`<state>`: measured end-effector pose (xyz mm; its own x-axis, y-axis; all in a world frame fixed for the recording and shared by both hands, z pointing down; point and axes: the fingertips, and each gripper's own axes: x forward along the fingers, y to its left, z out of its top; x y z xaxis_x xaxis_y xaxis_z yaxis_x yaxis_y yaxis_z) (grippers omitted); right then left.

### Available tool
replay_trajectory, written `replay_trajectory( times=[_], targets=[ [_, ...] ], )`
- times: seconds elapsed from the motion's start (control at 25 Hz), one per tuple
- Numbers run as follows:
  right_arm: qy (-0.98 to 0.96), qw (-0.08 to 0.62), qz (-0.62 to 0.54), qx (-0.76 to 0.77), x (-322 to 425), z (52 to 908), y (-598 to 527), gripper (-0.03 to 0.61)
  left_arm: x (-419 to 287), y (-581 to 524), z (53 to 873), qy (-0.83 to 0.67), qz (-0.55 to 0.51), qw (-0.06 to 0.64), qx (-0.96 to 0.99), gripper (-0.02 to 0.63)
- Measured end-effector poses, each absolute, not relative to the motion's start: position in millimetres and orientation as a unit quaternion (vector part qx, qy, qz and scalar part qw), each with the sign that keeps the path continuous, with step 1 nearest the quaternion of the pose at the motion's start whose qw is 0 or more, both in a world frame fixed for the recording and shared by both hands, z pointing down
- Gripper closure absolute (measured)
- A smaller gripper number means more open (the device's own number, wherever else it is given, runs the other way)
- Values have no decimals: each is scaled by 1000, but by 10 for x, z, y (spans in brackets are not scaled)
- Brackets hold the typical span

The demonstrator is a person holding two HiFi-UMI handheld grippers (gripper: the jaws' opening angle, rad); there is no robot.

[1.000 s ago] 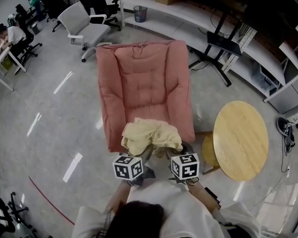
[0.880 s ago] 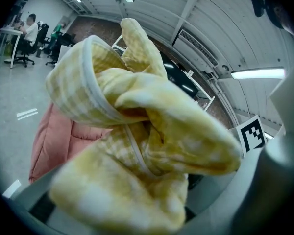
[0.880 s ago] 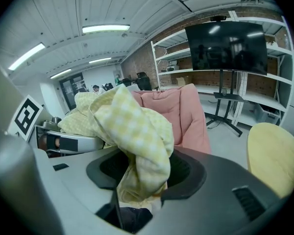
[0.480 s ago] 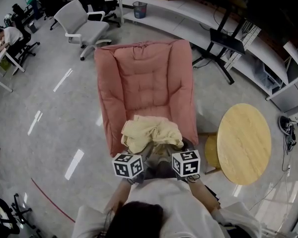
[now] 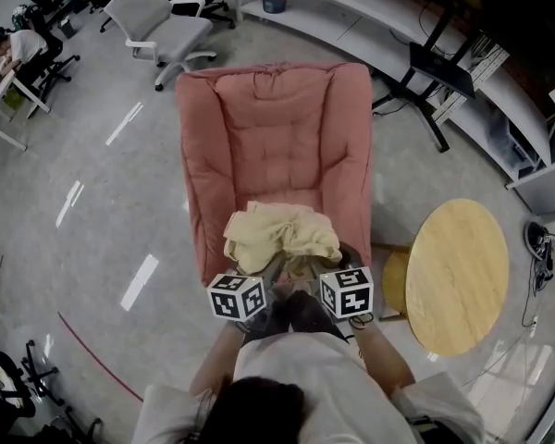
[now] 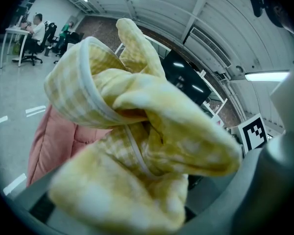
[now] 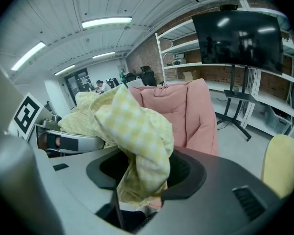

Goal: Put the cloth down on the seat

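Note:
A crumpled pale yellow checked cloth (image 5: 282, 237) hangs over the front edge of the pink armchair (image 5: 273, 137) seat, held up by both grippers. My left gripper (image 5: 264, 274) is shut on the cloth's left side. In the left gripper view the cloth (image 6: 147, 131) fills most of the picture and hides the jaws of the left gripper (image 6: 137, 199). My right gripper (image 5: 307, 271) is shut on the right side; in its own view a fold of cloth (image 7: 137, 136) runs down between the jaws of the right gripper (image 7: 142, 190). The armchair's (image 7: 186, 106) pink back rises just behind.
A round wooden table (image 5: 458, 276) and a yellow stool (image 5: 391, 280) stand right of the armchair. A white office chair (image 5: 162, 26) is at the back left, a screen stand (image 5: 439, 72) and shelves at the back right. People sit at desks far left.
Both grippers keep their hold on the cloth. The bundle has crept slightly farther in over the seat's front edge, and the head view has shifted a little.

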<state>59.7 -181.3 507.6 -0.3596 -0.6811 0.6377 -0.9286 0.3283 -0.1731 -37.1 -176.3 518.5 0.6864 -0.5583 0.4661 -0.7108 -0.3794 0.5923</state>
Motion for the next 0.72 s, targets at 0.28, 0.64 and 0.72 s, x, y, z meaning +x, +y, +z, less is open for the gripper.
replay_trajectory(
  times=[0.28,0.64,0.72],
  targets=[
    [-777,242,287,506,687,5299,-2094,357,-278,-2023,5382,-397,107,415,811,446],
    [-781,262,298,482,654,5766,-2383,357,-311,-2277,5839,-410,122,443,788,445],
    [-781,267,300,478,621,5885,-2471,357,-344,-2356,5965,-413,122,449,783,445]
  ],
)
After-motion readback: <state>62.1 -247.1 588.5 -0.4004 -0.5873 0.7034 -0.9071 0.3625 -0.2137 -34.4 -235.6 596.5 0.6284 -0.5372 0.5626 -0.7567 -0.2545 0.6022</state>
